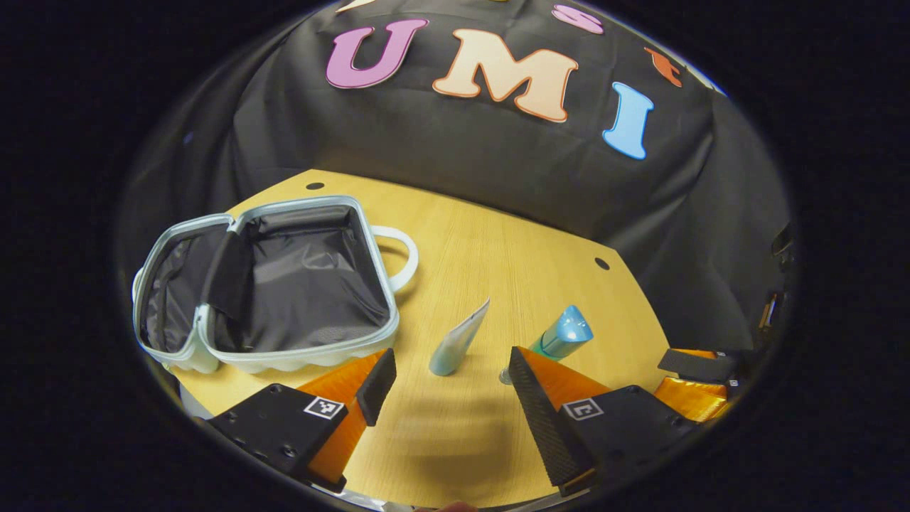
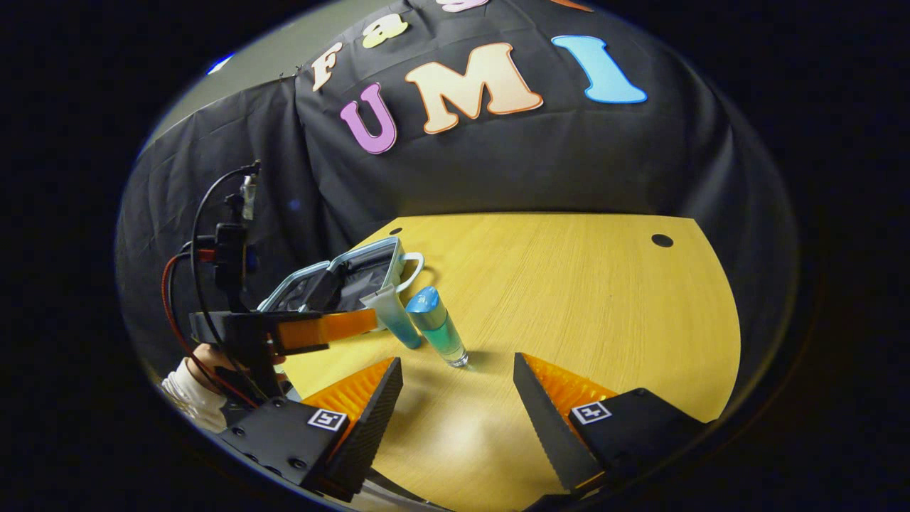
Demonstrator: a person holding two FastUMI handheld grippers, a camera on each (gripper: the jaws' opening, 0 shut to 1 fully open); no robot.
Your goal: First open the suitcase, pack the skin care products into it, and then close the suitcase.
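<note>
Left gripper (image 1: 444,387) and right gripper (image 2: 458,387): jaws apart, empty. Mid-tabletop (image 1: 498,249): squeeze tube (image 1: 458,340), blue-capped bottle (image 1: 561,336), both standing. Toward the far-left corner: suitcase (image 1: 266,284), lying open. Packing stage; next, clamp one product.

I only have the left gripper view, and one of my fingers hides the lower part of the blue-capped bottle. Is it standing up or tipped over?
Observer: In the right gripper view the bottle stands on its clear base on the table, cap up.
Operator: Is the right gripper carrying anything?
Observer: No. The right gripper is open, with bare table between its fingers.
Operator: What is behind my own gripper?
Observer: A hand in a pale sleeve holds the left gripper from behind, and cables loop up above it.
</note>
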